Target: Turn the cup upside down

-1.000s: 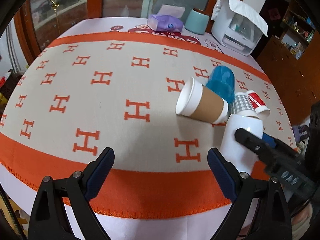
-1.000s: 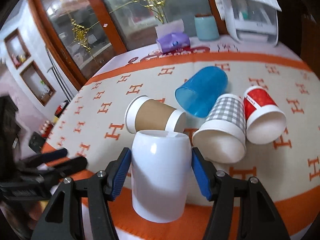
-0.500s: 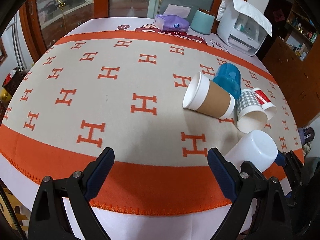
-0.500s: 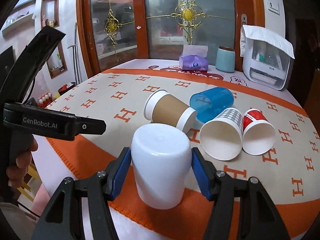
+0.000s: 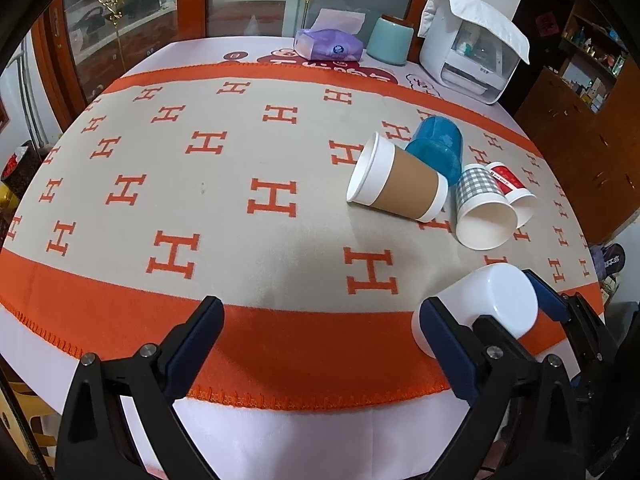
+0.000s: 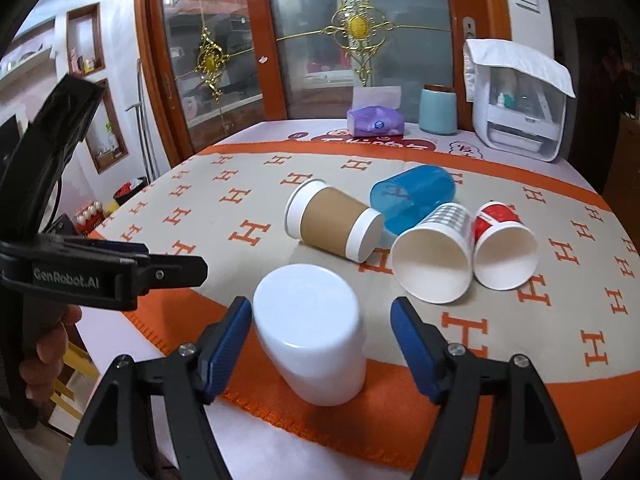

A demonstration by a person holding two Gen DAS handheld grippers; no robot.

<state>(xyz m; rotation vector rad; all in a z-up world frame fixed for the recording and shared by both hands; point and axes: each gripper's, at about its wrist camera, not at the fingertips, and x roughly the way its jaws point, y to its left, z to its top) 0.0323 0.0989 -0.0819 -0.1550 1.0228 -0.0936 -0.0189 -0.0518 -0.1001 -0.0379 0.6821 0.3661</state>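
Standing bottom-up on the orange border of the blanket (image 6: pixel 520 312) is the white cup (image 6: pixel 312 332), between the spread fingers of the right gripper (image 6: pixel 322 344), neither blue pad touching it. The left gripper (image 5: pixel 320 344) hangs wide open over the near edge, empty. Four cups lie tipped beyond, the brown paper cup (image 6: pixel 332 224) nearest

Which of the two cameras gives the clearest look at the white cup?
The right wrist view: the white cup sits front and centre, closed base up, between the right claw's fingers. In the left wrist view it sits low at the right, partly hidden behind a finger of the left claw.
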